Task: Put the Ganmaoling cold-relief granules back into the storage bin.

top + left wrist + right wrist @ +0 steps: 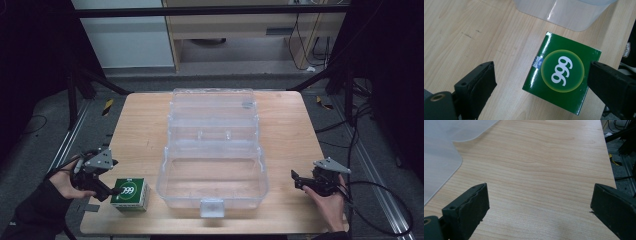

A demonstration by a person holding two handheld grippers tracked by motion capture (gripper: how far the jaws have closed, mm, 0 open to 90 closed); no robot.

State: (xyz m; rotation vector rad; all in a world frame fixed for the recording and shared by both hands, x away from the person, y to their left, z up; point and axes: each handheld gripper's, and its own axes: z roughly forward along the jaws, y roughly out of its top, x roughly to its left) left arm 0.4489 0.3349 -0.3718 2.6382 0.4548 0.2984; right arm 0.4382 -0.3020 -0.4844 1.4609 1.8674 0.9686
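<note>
The green "999" box (pixel 561 75) lies flat on the wooden surface (pixel 140 130) just beside the open clear plastic storage case (pixel 212 170), probably staged for loading into it. The left hand-held gripper (pixel 112 191) hovers over the box, jaws wide, gripping nothing. The right hand-held gripper (pixel 296 179) waits open over bare wood, empty.

Lab: black frame struts (pixel 95 80), floor cables (pixel 385 200), dark curtains (pixel 30 75).
</note>
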